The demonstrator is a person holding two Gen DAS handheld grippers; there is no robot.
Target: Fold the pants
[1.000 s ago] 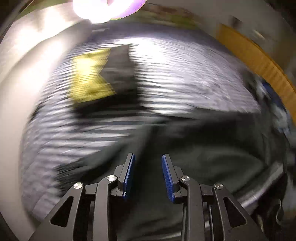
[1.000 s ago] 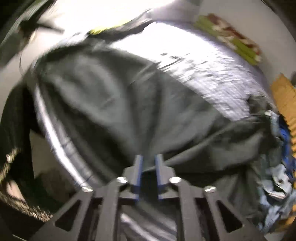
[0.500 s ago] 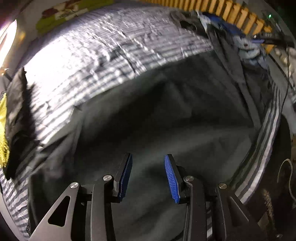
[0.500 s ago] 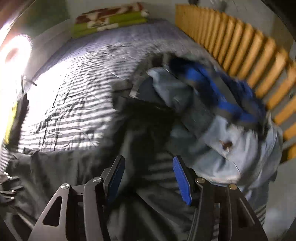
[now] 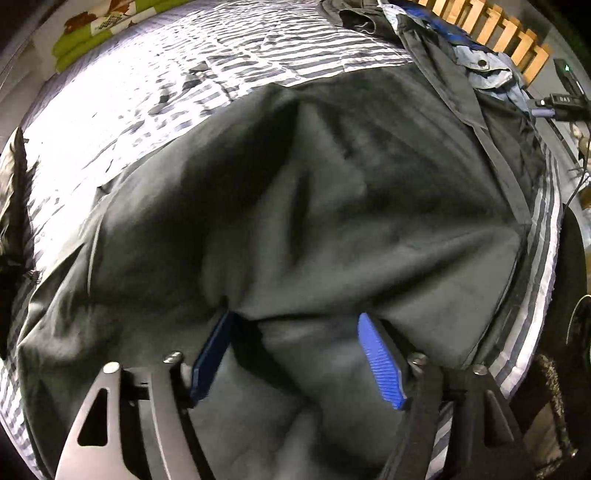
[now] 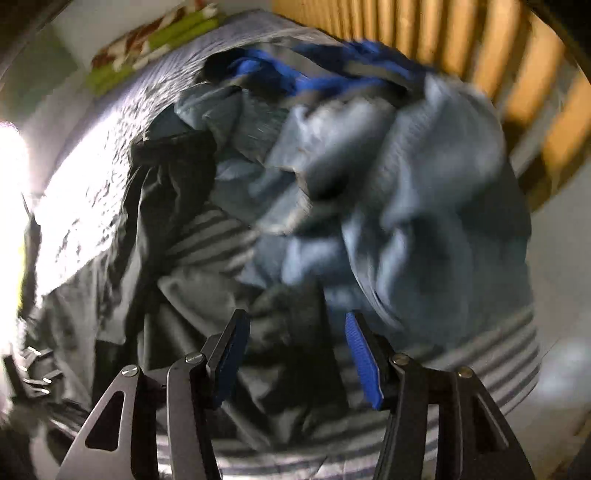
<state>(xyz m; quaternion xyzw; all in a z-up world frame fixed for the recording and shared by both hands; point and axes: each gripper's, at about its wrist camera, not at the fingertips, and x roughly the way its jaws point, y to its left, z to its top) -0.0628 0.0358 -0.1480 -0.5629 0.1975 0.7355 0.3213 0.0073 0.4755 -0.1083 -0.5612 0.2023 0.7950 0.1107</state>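
1. dark grey pants fill the middle of the left wrist view, spread on a striped bedsheet.
2. left gripper at lower centre: jaws opening, pants fabric bunched between the blue pads, not pinched.
3. right gripper spread wide, over dark cloth beside a blurred pile of blue clothes, upper right.

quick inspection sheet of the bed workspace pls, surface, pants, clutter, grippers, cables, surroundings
surface: grey-and-white striped bed cover, wrinkled.
job's things: dark grey pants spread on the cover, creased.
clutter: heap of light blue denim and bright blue clothes beside the pants; folded green patterned blanket at the far end.
grippers: left gripper opening over the pants; right gripper open, nothing pinched.
cables: thin cable off the bed edge.
surroundings: wooden slatted rail.
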